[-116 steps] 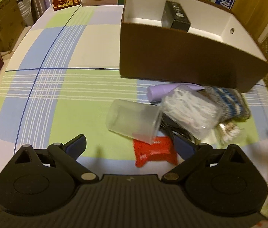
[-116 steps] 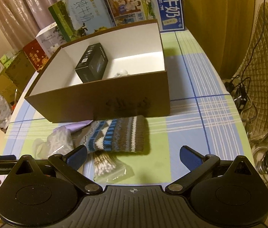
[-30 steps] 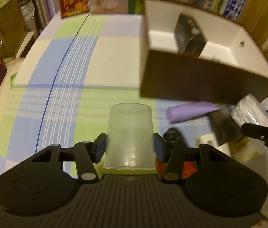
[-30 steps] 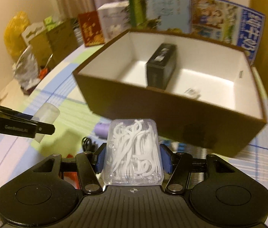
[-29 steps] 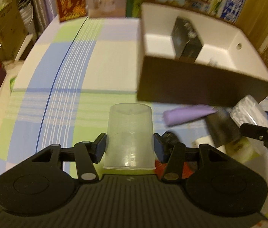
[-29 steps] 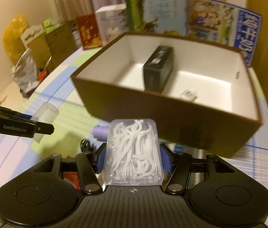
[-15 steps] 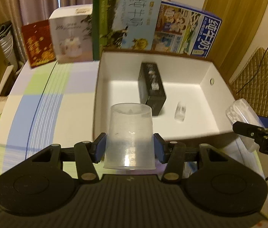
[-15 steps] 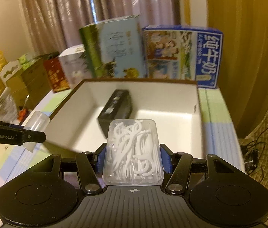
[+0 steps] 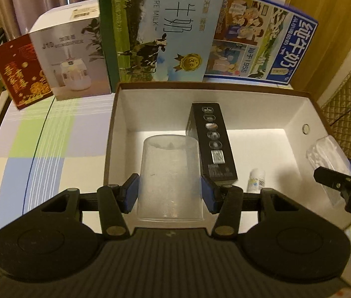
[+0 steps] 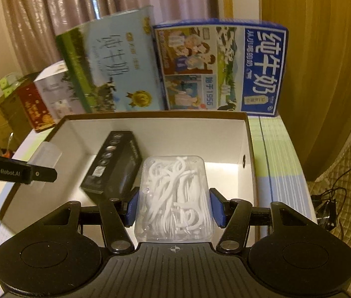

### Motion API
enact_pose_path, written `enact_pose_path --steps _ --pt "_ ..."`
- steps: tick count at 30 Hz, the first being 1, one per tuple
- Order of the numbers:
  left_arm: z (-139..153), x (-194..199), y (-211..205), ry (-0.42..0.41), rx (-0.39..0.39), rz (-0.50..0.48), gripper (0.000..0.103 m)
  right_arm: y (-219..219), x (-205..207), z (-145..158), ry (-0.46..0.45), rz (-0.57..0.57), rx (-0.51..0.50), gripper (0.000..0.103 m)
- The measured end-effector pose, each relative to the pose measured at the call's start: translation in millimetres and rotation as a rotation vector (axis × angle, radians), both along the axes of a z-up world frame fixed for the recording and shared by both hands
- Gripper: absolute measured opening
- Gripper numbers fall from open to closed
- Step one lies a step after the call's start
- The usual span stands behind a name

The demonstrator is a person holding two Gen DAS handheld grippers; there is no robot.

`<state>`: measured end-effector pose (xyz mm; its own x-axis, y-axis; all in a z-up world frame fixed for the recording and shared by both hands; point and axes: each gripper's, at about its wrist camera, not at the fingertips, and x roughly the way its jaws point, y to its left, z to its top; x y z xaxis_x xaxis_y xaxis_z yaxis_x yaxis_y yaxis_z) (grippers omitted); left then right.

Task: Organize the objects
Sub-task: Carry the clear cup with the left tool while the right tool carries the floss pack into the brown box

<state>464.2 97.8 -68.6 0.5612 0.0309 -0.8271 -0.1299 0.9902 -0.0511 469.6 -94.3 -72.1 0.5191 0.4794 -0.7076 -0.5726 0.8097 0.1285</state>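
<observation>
Left gripper (image 9: 170, 193) clamping cup (image 9: 170, 178), right gripper (image 10: 174, 207) clamping floss case (image 10: 174, 198); both over box (image 9: 225, 87), black carton (image 9: 211, 146) at 12 o'clock

"PURE MILK" on green milk carton (image 9: 160, 29) ahead of the left gripper (image 9: 170, 193); "1956" on blue carton (image 9: 259, 47); "GenRobot.AI" on that gripper's finger (image 10: 14, 171).

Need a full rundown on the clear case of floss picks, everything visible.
The case of floss picks is a clear, rounded-corner rectangular plastic box, closed, packed with tangled white picks. The right gripper clamps its long sides with blue pads, holding it above the open box, right of the black carton, touching neither.
</observation>
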Motion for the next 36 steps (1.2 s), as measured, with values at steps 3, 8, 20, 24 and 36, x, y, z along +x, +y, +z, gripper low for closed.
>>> enact_pose_path --steps 3,8,20,24,36 --pt "-7 19 -1 0.013 0.015 -0.008 0.048 8 16 -8 0.001 -0.009 -0.016 0.054" --pt "-17 43 -1 0.032 0.035 -0.013 0.048 17 34 -16 0.005 -0.015 -0.029 0.055" --pt "-33 78 -4 0.045 0.080 -0.040 0.048 29 54 -26 0.013 -0.015 -0.042 0.055" --pt "-38 87 -4 0.054 0.091 -0.043 0.048 31 58 -27 0.013 -0.015 -0.044 0.055" --pt "-45 95 -2 0.053 0.105 -0.054 0.049 39 67 -34 0.010 0.001 -0.060 0.055"
